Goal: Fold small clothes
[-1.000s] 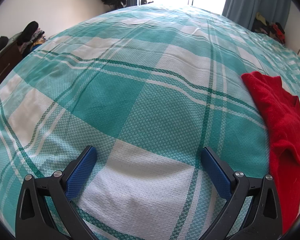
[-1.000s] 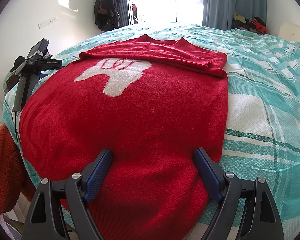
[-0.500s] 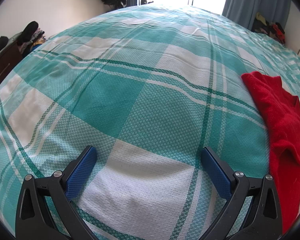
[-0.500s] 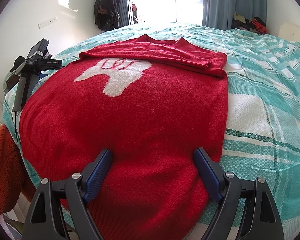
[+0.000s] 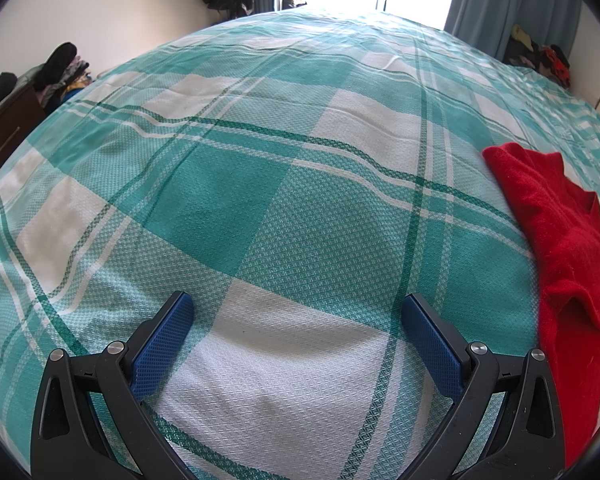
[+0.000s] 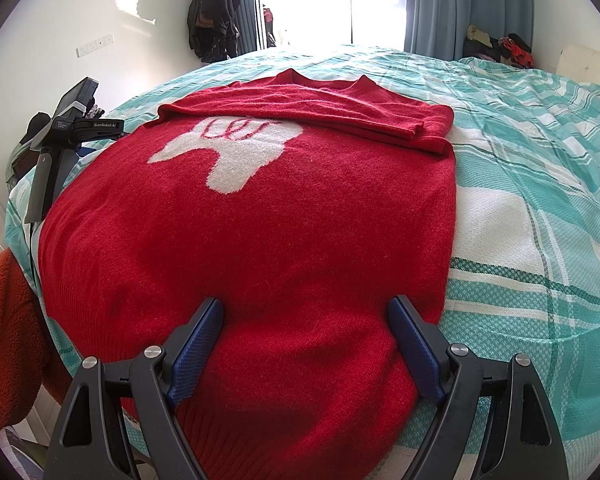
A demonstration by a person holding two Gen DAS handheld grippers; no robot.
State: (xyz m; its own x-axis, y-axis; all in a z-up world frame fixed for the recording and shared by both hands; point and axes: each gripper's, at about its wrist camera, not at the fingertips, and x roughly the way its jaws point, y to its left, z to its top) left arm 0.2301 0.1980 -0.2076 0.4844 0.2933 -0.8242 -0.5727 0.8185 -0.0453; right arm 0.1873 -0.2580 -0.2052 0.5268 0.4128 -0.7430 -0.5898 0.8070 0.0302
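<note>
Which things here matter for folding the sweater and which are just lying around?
For the job:
red sweater
checked bedspread
left gripper, open
right gripper, open

Lying about:
hanging dark clothes
clothes pile in the corner
blue curtain

Red sweater lies flat, sleeves folded across.

Bed, covered in teal-and-white plaid bedspread. Blue curtains beside bright glass door. Dark coats hanging at the white wall. Wall switch plate. Clothes heap in far corner. Dark wooden drawer unit, clothes piled on top.
</note>
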